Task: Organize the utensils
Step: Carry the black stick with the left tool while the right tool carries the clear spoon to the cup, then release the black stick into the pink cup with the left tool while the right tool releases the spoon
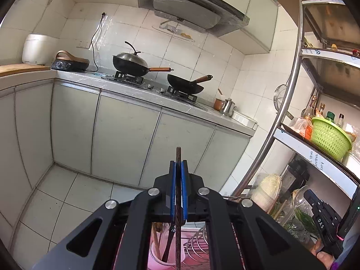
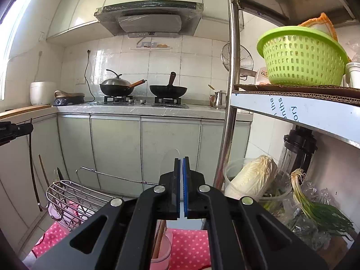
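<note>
My left gripper (image 1: 178, 164) is shut on a thin dark chopstick (image 1: 178, 155) that stands upright through the blue pads and hangs down over a pink cup (image 1: 157, 256). The cup holds a wooden utensil (image 1: 155, 238) and a black one (image 1: 167, 245). In the right wrist view the left gripper (image 2: 31, 127) shows at the left edge, the chopstick (image 2: 33, 168) dangling from it. My right gripper (image 2: 181, 159) is shut, and a clear plastic utensil (image 2: 167, 162) pokes out past its fingertips. A hand holds the right gripper (image 1: 311, 196) low on the right.
A wire rack (image 2: 74, 200) lies on a pink dotted cloth (image 2: 189, 245) beside the pink cup (image 2: 160, 252). A metal shelf post (image 2: 231, 112) rises on the right, with a green basket (image 2: 301, 56), a cabbage (image 2: 254, 175) and green onions (image 2: 319, 211). Across the floor, two woks (image 2: 167, 90) sit on the stove.
</note>
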`<state>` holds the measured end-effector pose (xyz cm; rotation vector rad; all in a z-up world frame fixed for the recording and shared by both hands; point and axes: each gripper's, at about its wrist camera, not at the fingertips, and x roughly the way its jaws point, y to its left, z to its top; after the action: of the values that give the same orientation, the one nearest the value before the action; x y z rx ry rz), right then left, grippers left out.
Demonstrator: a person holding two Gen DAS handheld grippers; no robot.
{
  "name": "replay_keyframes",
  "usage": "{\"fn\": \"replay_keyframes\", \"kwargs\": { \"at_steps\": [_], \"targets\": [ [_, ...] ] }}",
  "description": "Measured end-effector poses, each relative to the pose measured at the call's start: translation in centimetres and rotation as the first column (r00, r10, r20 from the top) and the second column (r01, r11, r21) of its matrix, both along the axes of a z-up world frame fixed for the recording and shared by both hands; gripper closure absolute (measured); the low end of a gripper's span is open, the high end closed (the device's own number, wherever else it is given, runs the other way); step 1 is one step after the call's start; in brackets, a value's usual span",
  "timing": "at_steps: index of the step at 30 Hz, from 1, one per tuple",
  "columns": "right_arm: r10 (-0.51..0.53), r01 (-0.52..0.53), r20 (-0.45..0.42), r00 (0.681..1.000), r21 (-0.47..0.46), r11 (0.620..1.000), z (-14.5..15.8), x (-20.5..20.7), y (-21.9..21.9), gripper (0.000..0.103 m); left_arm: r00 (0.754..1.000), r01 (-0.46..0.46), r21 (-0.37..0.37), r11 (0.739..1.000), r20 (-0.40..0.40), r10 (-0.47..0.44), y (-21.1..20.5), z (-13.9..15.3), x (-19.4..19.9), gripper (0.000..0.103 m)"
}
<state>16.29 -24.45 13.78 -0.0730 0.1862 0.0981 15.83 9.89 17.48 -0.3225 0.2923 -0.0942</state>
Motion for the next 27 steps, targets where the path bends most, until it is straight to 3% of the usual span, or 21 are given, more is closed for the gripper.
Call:
{"fn": "replay_keyframes", "kwargs": {
  "at_steps": [5, 17, 27],
  "targets": [
    [-0.002, 0.002, -0.004, 1.0, -0.01, 1.0, -0.8, 0.7, 0.3, 0.101, 0.999, -0.034, 0.037, 0.999, 0.012, 0.034, -0.4, -0.8, 1.0, 0.099],
    [0.016, -0.017, -0.059, 0.998, -0.018, 1.0, -3.3, 1.3, 0.6, 0.101, 1.0, -0.017, 0.106, 0.994, -0.006, 0.017, -2.4, -4.4, 2.1, 0.099],
    [0.08, -0.062, -0.185, 0.979, 0.102, 0.993, -5.7, 1.6, -0.7, 0.101, 0.99, 0.037, 0.079, 0.996, -0.138, -0.026, -3.1, -8.6, 1.9, 0.099]
  ]
}}
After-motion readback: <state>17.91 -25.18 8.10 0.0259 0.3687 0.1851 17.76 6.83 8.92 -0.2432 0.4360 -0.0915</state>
